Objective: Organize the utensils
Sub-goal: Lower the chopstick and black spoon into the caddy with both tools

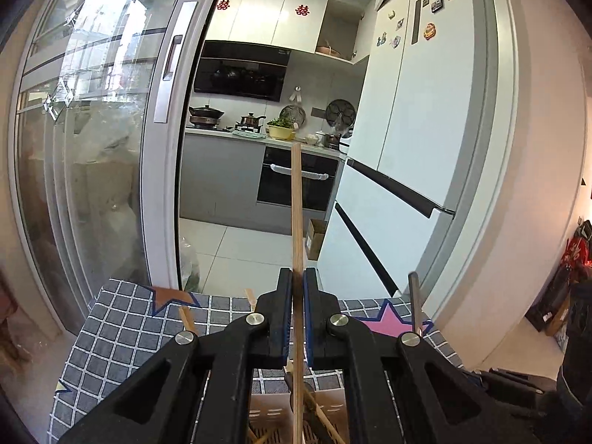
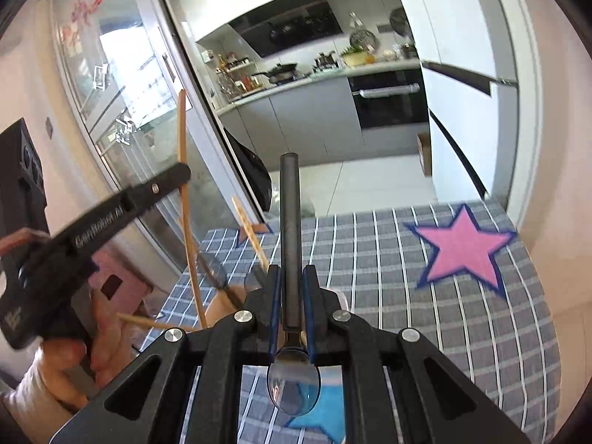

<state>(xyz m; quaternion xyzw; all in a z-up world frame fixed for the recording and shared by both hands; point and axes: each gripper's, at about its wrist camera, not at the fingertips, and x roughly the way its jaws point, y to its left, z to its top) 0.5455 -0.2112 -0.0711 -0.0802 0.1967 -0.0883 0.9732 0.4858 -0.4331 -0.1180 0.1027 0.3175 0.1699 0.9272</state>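
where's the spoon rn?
Right wrist view, centre: the spoon is clamped in the right gripper, dark handle pointing away, bowl toward the camera, above the checked tablecloth.

The chopstick (image 1: 297,222) runs off the bottom edge of the left wrist view, its lower end unseen. The holder (image 1: 272,412) beneath it is mostly masked by the left gripper (image 1: 298,288) (contents indistinct). In the right wrist view the spoon (image 2: 289,229) has its neck hidden between the pads of the right gripper (image 2: 290,277). The hand (image 2: 70,362) is blurred and cut by the left edge.
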